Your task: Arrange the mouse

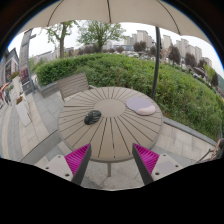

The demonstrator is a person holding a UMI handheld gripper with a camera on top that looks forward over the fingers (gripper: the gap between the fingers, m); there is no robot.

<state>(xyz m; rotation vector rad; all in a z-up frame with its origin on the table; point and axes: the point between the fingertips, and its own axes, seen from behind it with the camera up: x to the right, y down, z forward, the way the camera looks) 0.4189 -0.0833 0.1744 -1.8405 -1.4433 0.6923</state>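
Down low, the gripper (112,160) stands wide open with nothing between its magenta pads (77,158), poised over the near edge of a round slatted table (115,130). Beyond the fingers, toward the left, a black mouse (92,117) rests on the slats; a pale mouse pad (141,105) lies well apart at the right. Behind rise a parasol pole (156,62) and a hedge (120,68).

The gripper (112,160) is held level and aimed forward, its 2 fingers rising side by side from below. The left finger carries a magenta pad (77,158) on its inner face, and the right finger carries a matching pad (147,157). The fingers stand wide apart with a broad gap between the pads; nothing lies between them and neither pad presses on anything.
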